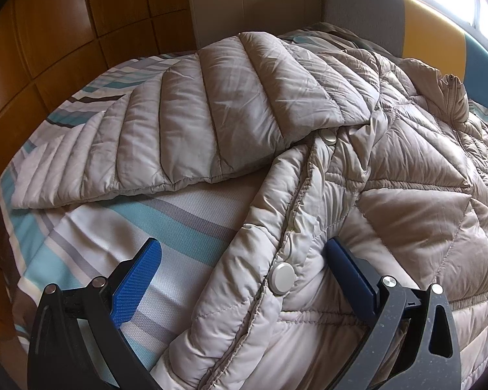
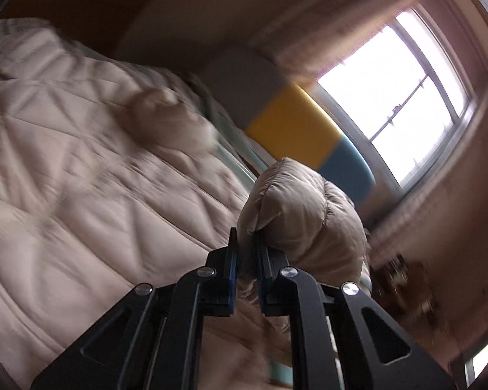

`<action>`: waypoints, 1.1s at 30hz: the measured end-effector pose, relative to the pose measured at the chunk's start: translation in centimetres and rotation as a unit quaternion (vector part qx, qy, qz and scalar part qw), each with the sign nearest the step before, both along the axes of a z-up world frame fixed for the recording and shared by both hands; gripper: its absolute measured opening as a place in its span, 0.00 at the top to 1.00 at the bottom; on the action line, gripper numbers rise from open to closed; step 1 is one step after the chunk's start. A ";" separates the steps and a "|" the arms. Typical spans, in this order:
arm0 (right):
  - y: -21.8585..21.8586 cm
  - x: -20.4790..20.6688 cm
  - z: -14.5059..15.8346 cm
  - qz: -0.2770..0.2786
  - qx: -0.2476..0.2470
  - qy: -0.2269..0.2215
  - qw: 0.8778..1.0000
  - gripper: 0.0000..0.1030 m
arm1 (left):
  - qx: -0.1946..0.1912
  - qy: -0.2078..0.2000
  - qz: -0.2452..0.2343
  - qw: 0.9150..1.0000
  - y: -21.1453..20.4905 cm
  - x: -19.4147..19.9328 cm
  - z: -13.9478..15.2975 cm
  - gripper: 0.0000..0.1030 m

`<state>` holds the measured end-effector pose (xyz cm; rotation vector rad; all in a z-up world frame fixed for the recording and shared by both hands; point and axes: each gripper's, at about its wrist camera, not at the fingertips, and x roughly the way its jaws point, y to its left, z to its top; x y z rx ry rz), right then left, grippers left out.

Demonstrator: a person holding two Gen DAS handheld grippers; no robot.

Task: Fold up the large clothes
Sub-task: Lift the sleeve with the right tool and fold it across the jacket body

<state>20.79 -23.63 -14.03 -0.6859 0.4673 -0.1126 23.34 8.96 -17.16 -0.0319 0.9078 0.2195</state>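
A beige quilted puffer jacket lies spread on a bed with a striped sheet in teal, grey and white. One sleeve stretches flat across the sheet toward the left of the left wrist view. The front placket with a round silver snap button runs diagonally in the foreground; a second snap sits higher up where the sleeve meets the body. The zipper collar is bunched at far right.

The left gripper hangs over the jacket's front edge with jaws spread wide. Its left blue pad is over bare sheet. The other finger rests against the quilted fabric. The placket lies between the pads, nothing clamped.

In the right wrist view, the right gripper is closed tight on a puffy fold of the jacket, likely a sleeve end or hem corner, raised above the bed. The rest of the view is motion-blurred; the jacket body fills the left side.

Behind are a headboard with grey, yellow and blue panels, a bright window and a wooden wall.
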 end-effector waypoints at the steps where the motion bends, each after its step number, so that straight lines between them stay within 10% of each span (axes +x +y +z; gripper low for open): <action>1: 1.2 0.5 0.0 0.010 0.001 0.003 1.000 0.91 | 0.000 0.000 0.000 1.000 0.0 0.0 0.0 0.03; 7: 6.1 1.9 -1.9 0.061 0.005 0.046 0.997 0.90 | -0.001 0.000 0.000 1.000 0.1 0.1 -0.1 0.03; 14: 7.8 1.9 -4.7 0.090 0.000 0.073 0.993 0.66 | -0.001 -0.001 0.000 1.000 0.0 0.0 -0.1 0.03; 23: 4.6 -2.1 0.3 0.096 0.083 0.012 0.992 0.46 | 0.012 0.003 -0.022 1.000 -0.9 -0.2 2.0 0.03; 30: -3.5 -1.5 3.5 -0.041 0.246 -0.013 0.968 0.45 | -0.037 -0.096 -0.074 0.992 -6.0 -1.2 8.8 0.03; 33: -9.4 -0.9 3.3 -0.143 0.330 -0.013 0.933 0.48 | -0.047 -0.095 -0.142 0.984 -11.0 0.2 9.2 0.03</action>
